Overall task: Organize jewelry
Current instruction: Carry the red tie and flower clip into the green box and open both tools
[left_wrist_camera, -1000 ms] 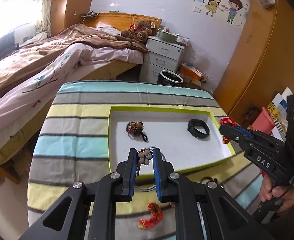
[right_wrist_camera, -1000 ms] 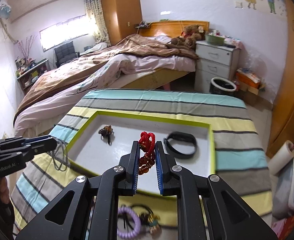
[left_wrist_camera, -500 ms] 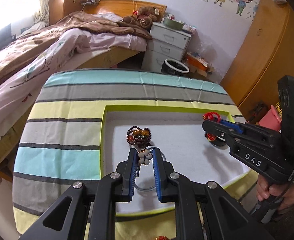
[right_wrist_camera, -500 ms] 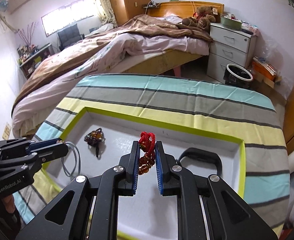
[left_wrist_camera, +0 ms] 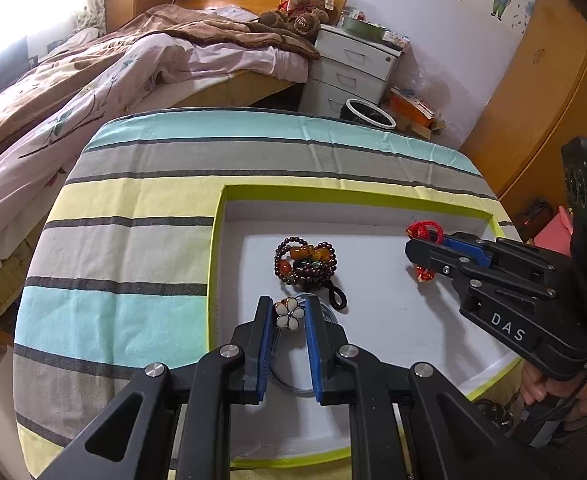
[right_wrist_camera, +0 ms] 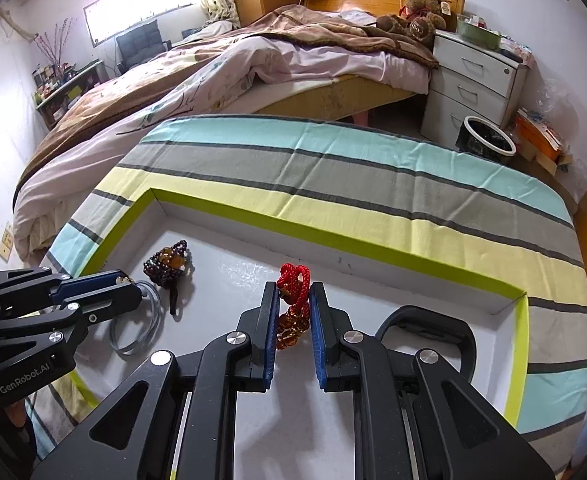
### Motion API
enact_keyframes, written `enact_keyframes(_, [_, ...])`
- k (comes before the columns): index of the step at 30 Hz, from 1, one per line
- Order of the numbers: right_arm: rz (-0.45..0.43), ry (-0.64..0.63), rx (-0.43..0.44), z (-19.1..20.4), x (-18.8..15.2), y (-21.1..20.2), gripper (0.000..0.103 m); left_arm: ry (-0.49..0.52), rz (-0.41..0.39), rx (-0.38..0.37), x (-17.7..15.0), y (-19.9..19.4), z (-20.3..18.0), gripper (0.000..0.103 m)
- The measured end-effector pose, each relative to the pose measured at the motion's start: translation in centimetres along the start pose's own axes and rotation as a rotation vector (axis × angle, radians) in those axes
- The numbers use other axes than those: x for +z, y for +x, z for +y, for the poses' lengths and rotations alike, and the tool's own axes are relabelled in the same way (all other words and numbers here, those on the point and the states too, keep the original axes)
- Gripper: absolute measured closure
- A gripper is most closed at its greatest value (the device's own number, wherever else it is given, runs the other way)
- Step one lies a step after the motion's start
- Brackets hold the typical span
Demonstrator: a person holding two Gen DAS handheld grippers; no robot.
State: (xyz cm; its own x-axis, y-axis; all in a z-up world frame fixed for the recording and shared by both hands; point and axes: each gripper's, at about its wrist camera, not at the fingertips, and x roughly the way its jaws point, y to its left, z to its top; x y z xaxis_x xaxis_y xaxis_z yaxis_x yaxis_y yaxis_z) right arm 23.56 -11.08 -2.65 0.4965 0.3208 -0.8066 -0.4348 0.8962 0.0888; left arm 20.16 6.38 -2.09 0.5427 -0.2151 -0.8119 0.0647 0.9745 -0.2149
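Observation:
A white tray with a lime-green rim (left_wrist_camera: pixel 333 193) (right_wrist_camera: pixel 253 216) lies on the striped cloth. My left gripper (left_wrist_camera: pixel 289 314) is shut on a white flower charm bracelet (left_wrist_camera: pixel 289 315), whose clear band (right_wrist_camera: pixel 133 326) hangs down to the tray floor at the tray's left side. My right gripper (right_wrist_camera: pixel 292 292) is shut on a red cord bracelet with amber beads (right_wrist_camera: pixel 292 300), low over the tray's middle; it also shows in the left wrist view as the red cord bracelet (left_wrist_camera: pixel 425 232). A dark bead bracelet (left_wrist_camera: pixel 305 262) (right_wrist_camera: pixel 167 264) lies in the tray just beyond the left gripper. A black wristband (right_wrist_camera: pixel 425 330) rests in the tray under the right gripper's right finger.
The striped tablecloth (left_wrist_camera: pixel 133 240) covers the table around the tray. A bed (left_wrist_camera: pixel 93 80), a white drawer unit (left_wrist_camera: pixel 353 72) and a bin (left_wrist_camera: pixel 369 114) stand beyond the far edge. A hand (left_wrist_camera: pixel 549 392) grips the right tool's handle at lower right.
Both grippers have moved forward and down over the tray, each still carrying its bracelet. The clear band has come down onto the tray floor, and the items on the near cloth have left the views.

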Motion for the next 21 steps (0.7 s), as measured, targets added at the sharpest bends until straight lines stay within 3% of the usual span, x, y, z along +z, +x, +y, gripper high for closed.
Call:
enact_keyframes(12, [0.033,-0.010,-0.020,0.15,0.00,0.90,0.085,0.006,0.013,0.001,0.17,0.40,-0.11,0.085])
enact_keyframes(15, [0.032,-0.004,-0.018,0.26,0.06,0.96,0.071,0.013,0.014,-0.004,0.17,0.45,-0.32,0.081])
enact_keyframes(16, [0.031,-0.003,-0.017,0.26,0.08,0.93,0.061,0.014,0.015,-0.003,0.18,0.45,-0.34,0.081])
enact_keyframes(19, [0.021,-0.001,-0.015,0.21,-0.01,0.64,0.059,0.015,0.012,-0.004,0.15,0.26,-0.45,0.076])
enact_keyframes(21, [0.016,0.000,-0.025,0.20,-0.04,0.44,0.059,0.011,0.003,-0.004,0.11,-0.08,-0.50,0.066])
